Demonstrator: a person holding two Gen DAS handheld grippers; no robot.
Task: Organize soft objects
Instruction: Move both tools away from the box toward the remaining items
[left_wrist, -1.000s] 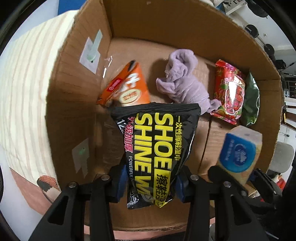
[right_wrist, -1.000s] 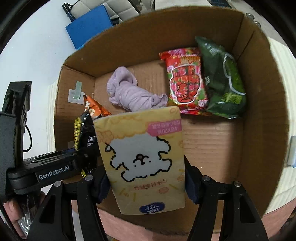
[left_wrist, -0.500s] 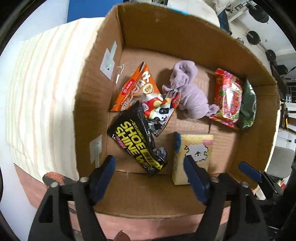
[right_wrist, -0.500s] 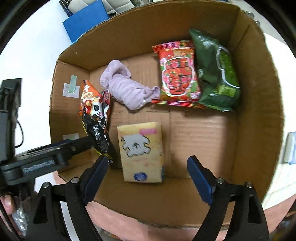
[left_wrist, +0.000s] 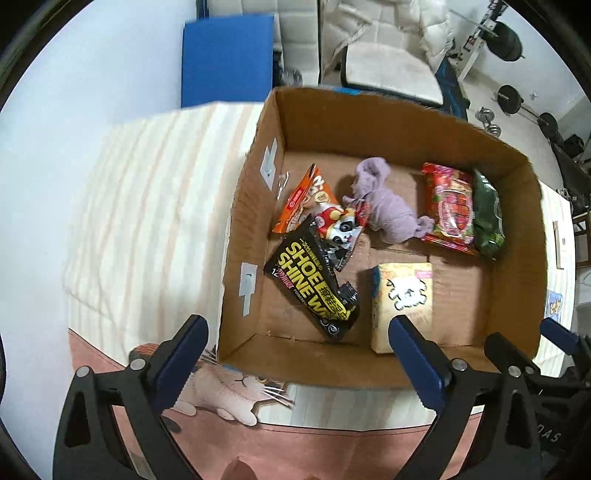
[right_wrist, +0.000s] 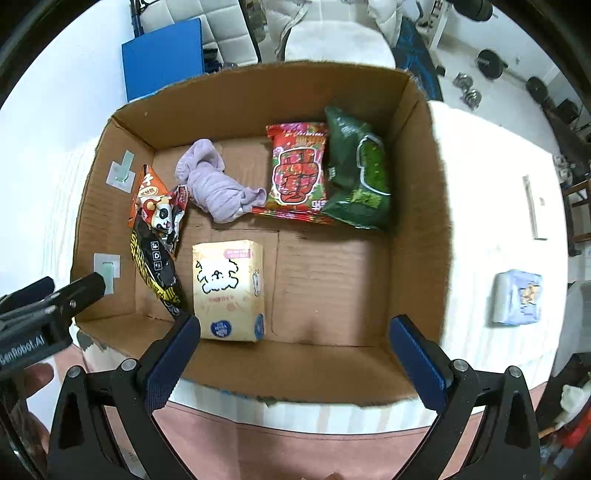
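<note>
An open cardboard box (left_wrist: 255, 184) (right_wrist: 417, 206) holds several soft packs. A black shoe-shine wipes pack (left_wrist: 314, 286) (right_wrist: 155, 269) lies at its left, on orange and panda snack bags (left_wrist: 325, 210) (right_wrist: 159, 206). A yellow tissue pack (left_wrist: 404, 299) (right_wrist: 229, 288) lies at the front. A purple cloth (left_wrist: 388, 206) (right_wrist: 218, 188), a red pack (left_wrist: 450, 206) (right_wrist: 299, 173) and a green pack (left_wrist: 487, 218) (right_wrist: 362, 173) lie at the back. My left gripper (left_wrist: 297, 354) and right gripper (right_wrist: 295, 350) are open and empty, held above the box's near edge.
The box stands on a striped cloth (left_wrist: 147, 206) with a cat-print pink cover (left_wrist: 229, 387) in front. A pale blue tissue pack (right_wrist: 517, 299) lies to the right of the box. A blue panel (left_wrist: 225, 62) and a chair stand behind.
My left gripper let go of the black wipes pack and my right let go of the yellow tissue pack. Both packs now lie in the box. Both grippers opened and drew back.
</note>
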